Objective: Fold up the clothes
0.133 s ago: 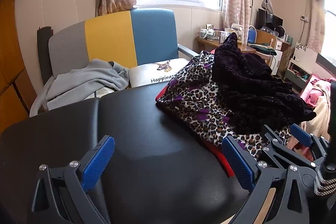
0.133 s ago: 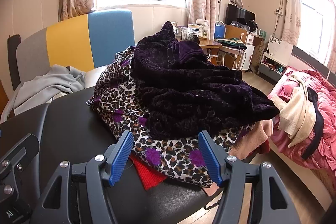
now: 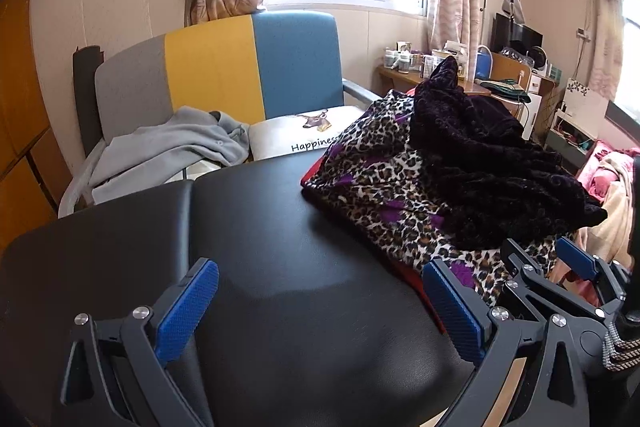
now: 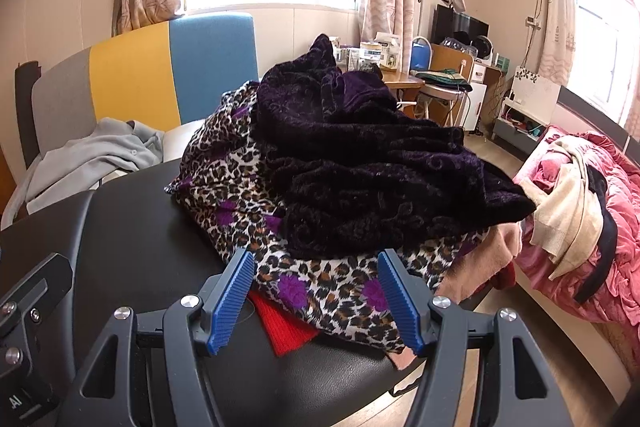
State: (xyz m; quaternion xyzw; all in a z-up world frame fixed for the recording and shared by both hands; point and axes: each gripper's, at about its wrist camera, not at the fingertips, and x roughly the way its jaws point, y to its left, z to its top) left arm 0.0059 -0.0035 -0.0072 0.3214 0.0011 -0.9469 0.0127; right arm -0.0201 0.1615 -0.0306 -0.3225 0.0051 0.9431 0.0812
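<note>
Hovering wide open and empty, the left claw (image 3: 320, 311) frames bare black tabletop (image 3: 260, 227) at lower centre. The right claw (image 4: 316, 299), also parted and holding nothing, faces the clothes pile (image 4: 340, 179) heaped mid-frame on the tabletop's right part.

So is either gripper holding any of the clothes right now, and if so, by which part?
Nothing is held. The left gripper is open over the bare black table; the right gripper is open at the leopard-print garment, not clamped on it.
</note>
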